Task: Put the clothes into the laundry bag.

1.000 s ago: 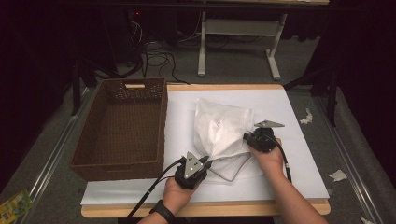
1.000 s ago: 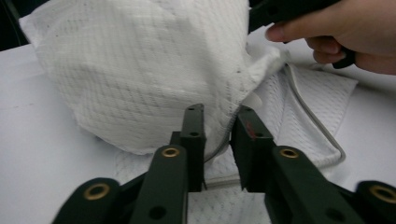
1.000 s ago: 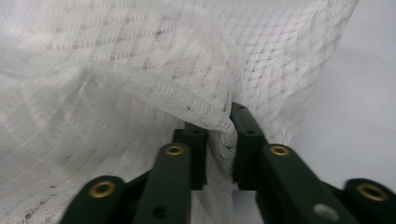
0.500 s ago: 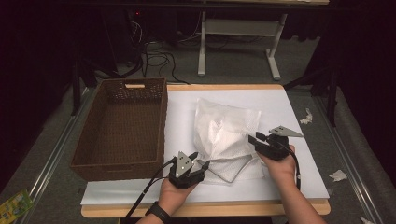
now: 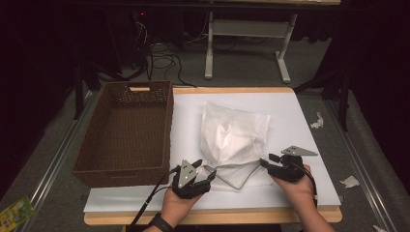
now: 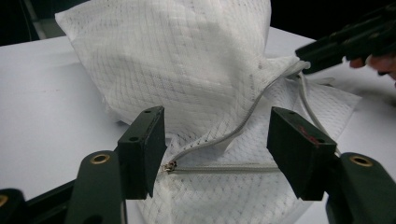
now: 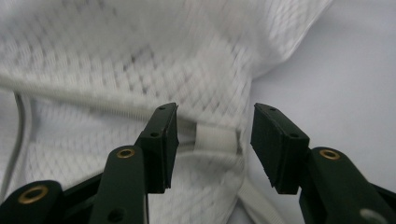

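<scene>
High view: a white mesh laundry bag (image 5: 232, 140) lies on the white desk (image 5: 300, 116), its near edge between the left tool (image 5: 205, 171) and the right tool (image 5: 266, 162), both of which have just let go of it. A second ago each tool was pinching the bag's near edge; now both have just been opening, and their pads stand spread and clear of the fabric. In the left gripper view the zipper (image 6: 224, 168) runs between the spread pads, partly open beyond its slider. In the right gripper view a white tab (image 7: 215, 138) at the bag's seam sits between the parted pads, untouched. The right tool has also drawn outward, away from the bag. Well to the left of the left tool stands an empty brown wicker basket (image 5: 96, 166). The release suggests one handling step is finished and a fresh grip comes next.
</scene>
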The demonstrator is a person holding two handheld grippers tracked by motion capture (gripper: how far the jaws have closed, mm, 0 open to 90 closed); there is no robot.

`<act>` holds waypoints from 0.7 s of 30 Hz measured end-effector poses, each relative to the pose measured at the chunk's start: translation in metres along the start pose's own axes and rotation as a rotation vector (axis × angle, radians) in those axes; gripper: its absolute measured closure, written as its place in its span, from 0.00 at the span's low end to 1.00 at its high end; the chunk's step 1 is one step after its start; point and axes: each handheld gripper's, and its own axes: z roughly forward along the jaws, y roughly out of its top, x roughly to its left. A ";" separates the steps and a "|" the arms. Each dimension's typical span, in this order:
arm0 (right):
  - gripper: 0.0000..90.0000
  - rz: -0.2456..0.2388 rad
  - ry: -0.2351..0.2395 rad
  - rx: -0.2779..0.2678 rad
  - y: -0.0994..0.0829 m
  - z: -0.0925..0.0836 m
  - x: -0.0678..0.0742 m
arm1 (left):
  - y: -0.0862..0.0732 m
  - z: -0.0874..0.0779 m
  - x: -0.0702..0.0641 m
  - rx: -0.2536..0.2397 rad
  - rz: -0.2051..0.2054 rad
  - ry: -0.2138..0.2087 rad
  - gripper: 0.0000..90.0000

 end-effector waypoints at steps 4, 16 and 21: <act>0.92 -0.064 -0.040 0.106 -0.007 0.009 0.007 | 0.000 -0.009 -0.003 0.008 0.015 -0.004 0.40; 1.00 -0.073 -0.057 0.134 -0.020 -0.018 0.001 | -0.002 -0.046 -0.002 0.016 0.049 -0.022 0.36; 0.74 -0.034 -0.001 -0.035 -0.008 -0.040 0.003 | 0.003 -0.042 0.009 0.003 0.026 -0.021 0.31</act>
